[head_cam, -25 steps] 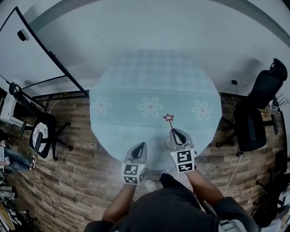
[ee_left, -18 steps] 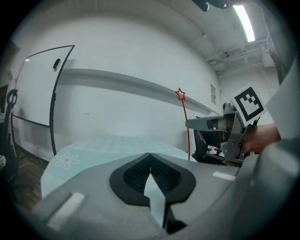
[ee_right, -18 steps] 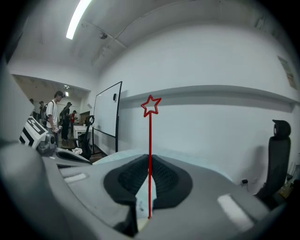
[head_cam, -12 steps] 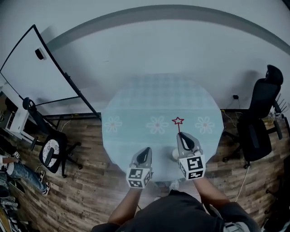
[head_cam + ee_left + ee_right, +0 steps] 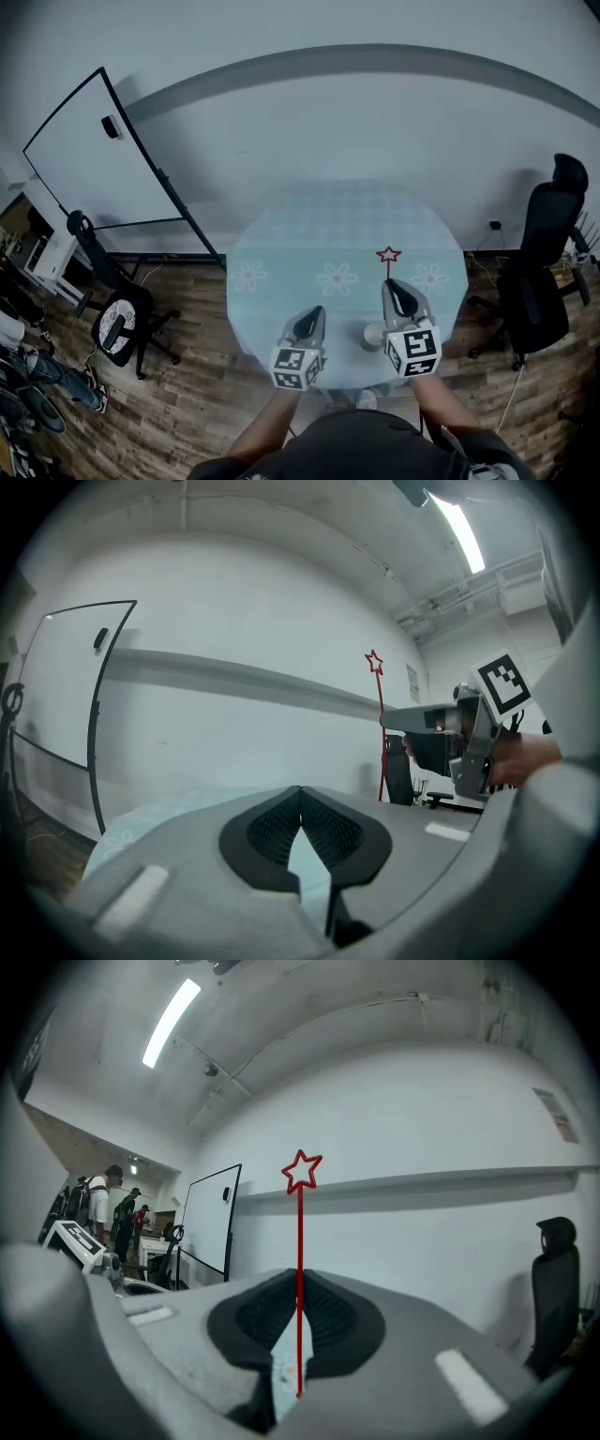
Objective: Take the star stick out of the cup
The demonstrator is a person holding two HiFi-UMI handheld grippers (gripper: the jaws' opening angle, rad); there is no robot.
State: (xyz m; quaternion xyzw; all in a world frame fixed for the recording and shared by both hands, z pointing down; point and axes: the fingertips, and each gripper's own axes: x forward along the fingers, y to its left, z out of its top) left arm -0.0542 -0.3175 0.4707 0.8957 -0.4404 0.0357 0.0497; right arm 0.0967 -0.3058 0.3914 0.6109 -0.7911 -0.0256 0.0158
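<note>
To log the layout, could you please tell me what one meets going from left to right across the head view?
Whiteboard → left office chair → left gripper → cup → right gripper → right office chair.

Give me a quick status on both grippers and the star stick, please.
Right gripper shut on star stick, stick upright. Left gripper shut, empty. Stick's lower end hangs free; cup stands beside it. Nothing in the way.

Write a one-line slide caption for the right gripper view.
Right claw shut on the red star stick, star upright against a white wall.
</note>
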